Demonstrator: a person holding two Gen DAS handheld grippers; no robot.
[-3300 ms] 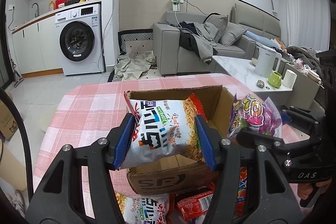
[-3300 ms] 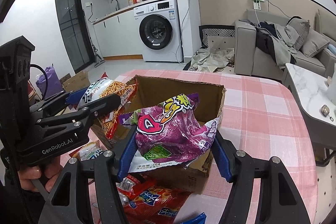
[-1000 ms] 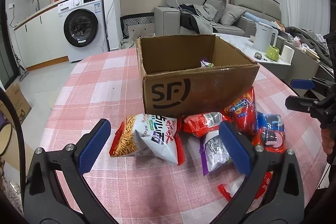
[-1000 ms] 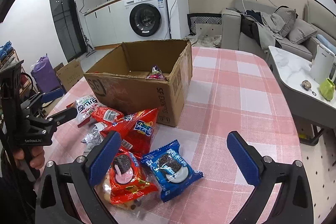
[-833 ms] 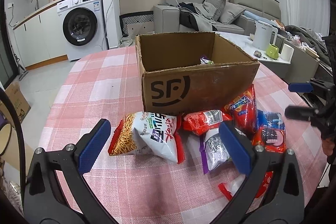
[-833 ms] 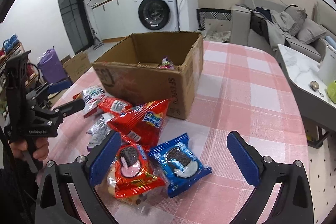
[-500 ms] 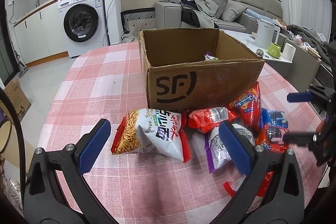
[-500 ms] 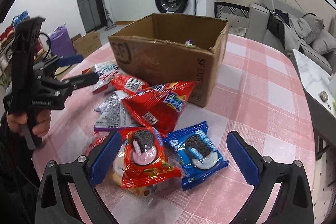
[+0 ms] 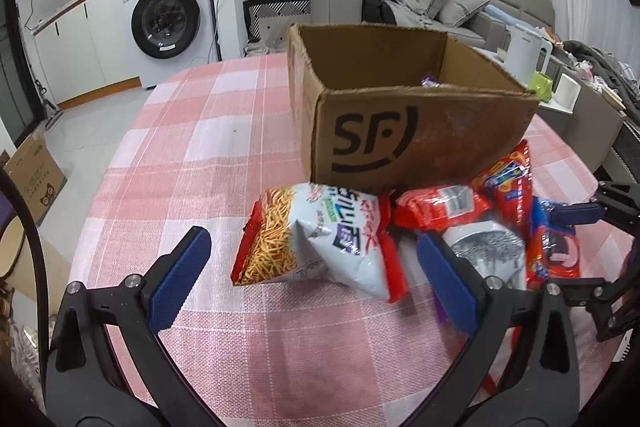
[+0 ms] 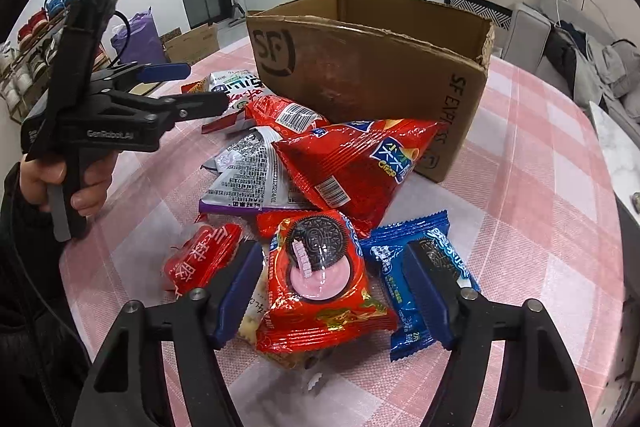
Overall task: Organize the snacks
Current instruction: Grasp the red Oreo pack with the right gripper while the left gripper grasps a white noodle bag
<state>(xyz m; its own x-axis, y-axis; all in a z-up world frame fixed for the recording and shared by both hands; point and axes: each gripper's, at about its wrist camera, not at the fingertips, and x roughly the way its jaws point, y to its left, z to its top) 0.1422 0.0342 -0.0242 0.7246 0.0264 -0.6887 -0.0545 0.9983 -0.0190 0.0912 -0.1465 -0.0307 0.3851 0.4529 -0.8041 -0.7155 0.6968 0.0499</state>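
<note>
An open cardboard SF box (image 9: 400, 131) stands on the pink checked tablecloth (image 9: 192, 155); it also shows in the right wrist view (image 10: 360, 67). Several snack bags lie in front of it. My left gripper (image 9: 316, 279) is open, its fingers either side of a white and red noodle-snack bag (image 9: 320, 239). My right gripper (image 10: 332, 291) is open, its fingers straddling a red Oreo pack (image 10: 320, 275). Beside it lie a blue Oreo pack (image 10: 416, 275), a large red chip bag (image 10: 352, 163), a grey-purple bag (image 10: 248, 175) and a small red packet (image 10: 204, 255).
The table's right edge (image 10: 604, 227) is near a marble side table (image 10: 616, 135). A sofa (image 9: 400, 3) and a washing machine (image 9: 168, 19) stand behind. A white kettle (image 9: 524, 51) and a green cup (image 9: 540, 87) sit to the right. Cardboard boxes (image 9: 32, 175) lie on the floor.
Both grippers dropped their bags into the box, opened and pulled back. They have since lowered toward the pile; the right jaws have narrowed around the red Oreo pack.
</note>
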